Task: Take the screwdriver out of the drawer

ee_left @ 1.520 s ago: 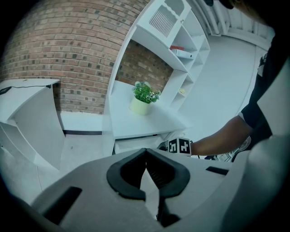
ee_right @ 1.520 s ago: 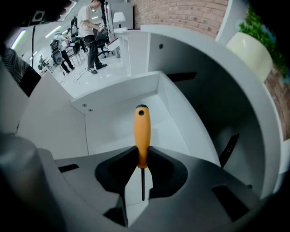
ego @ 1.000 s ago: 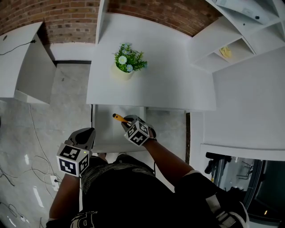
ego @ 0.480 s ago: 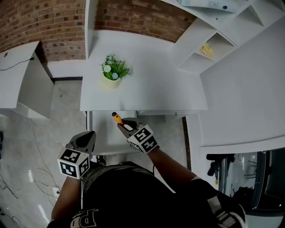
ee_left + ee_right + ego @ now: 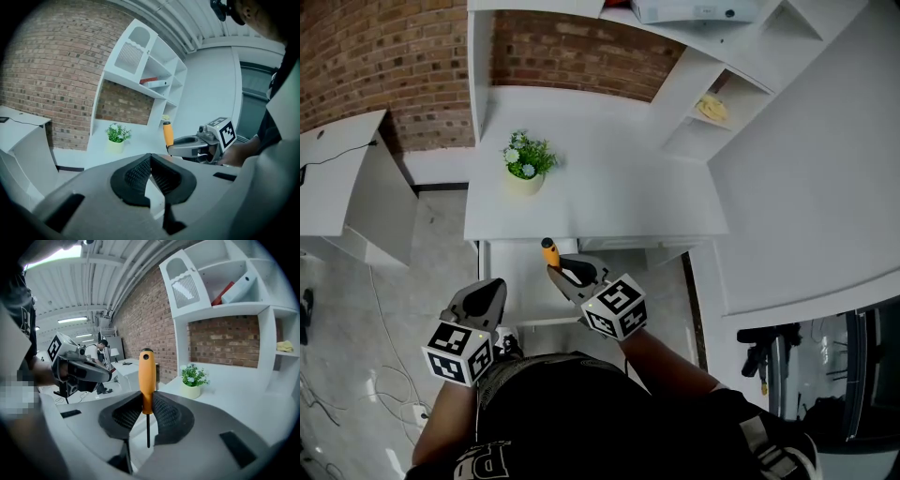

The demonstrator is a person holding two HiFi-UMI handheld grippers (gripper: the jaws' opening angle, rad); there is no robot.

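Gripping the screwdriver low on its orange handle, just above the thin dark shaft, the right gripper's ribbed black fingers are clenched on it. They hold it upright over the open white drawer, by the bench edge. It looks light and rigid. The smooth, rounded plastic handle could swivel, so a hold nearer mid-handle seems safer. The left gripper is clenched on nothing.

The white desk top was mostly bare, with only a small plant near its back left. Shelves walled off the right side, and the right gripper with the screwdriver was over the open drawer.
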